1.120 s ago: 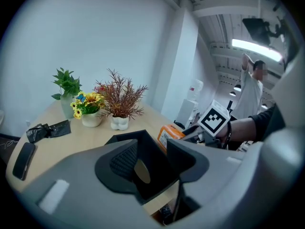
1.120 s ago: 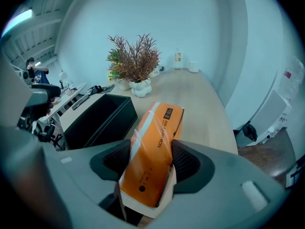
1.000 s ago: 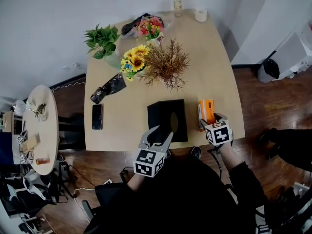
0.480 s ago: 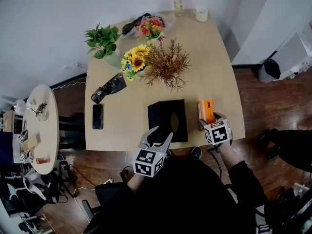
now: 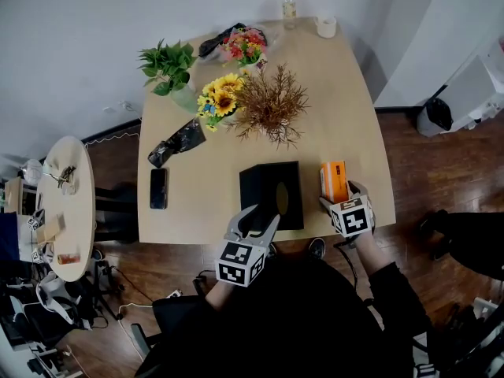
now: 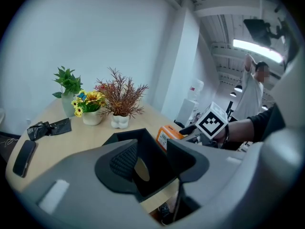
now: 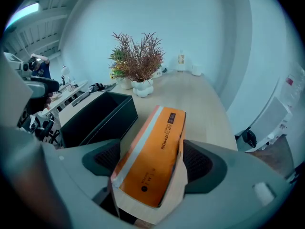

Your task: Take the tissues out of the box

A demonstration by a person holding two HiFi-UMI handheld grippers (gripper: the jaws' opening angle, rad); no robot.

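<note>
My right tongs (image 7: 151,162) have just been opening and now stand released around the orange rectangular tissue pack (image 5: 333,178). It lies on the light wooden tabletop (image 5: 205,187), just right of the open black box (image 5: 270,191). My left tongs (image 6: 152,161) hang released and empty over the box's near edge.

Your black box (image 5: 272,195) sits on a pale tan surface (image 5: 346,109), and just right of it the pack (image 5: 334,180) is bright orange, with a pale grey stripe along one edge and dark print. Beyond the box you have yellow sunflowers (image 5: 217,94), a rust-brown dried plant (image 5: 270,101), a green leafy plant (image 5: 166,64) and pink-red flowers (image 5: 242,44); left of the box lie a black phone (image 5: 157,188) and a glossy black bag (image 5: 175,142). Your left gripper (image 5: 258,219) is grey, its fingers (image 6: 125,161) padded in ribbed black, its cube white with black square markers.
</note>
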